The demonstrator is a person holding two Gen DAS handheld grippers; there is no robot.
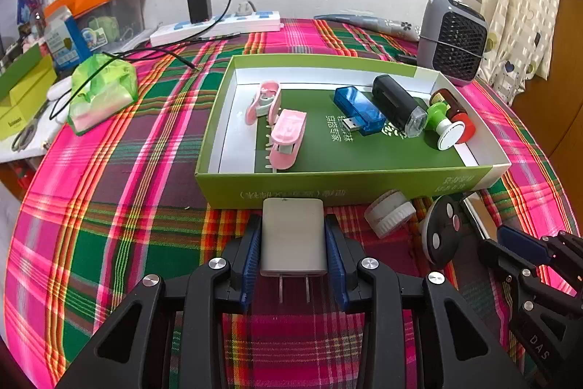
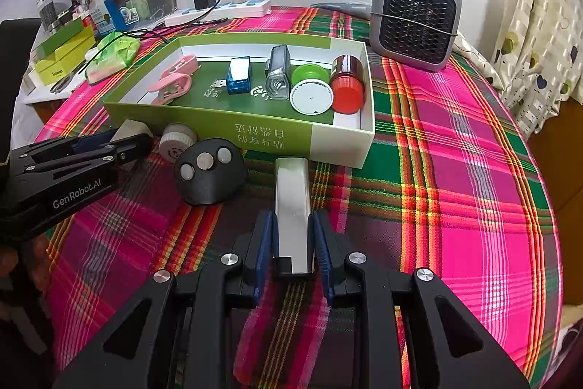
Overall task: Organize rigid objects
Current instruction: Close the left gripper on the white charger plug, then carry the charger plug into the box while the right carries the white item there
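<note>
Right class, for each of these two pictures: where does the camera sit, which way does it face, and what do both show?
Left wrist: sits on the left gripper, faces the green box; its fingers clamp a white charger; the right gripper shows at right.
Right wrist: sits on the right gripper, faces the same box; its fingers clamp a white block; the left gripper shows at left.
Shared: box, black disc, grey heater.
</note>
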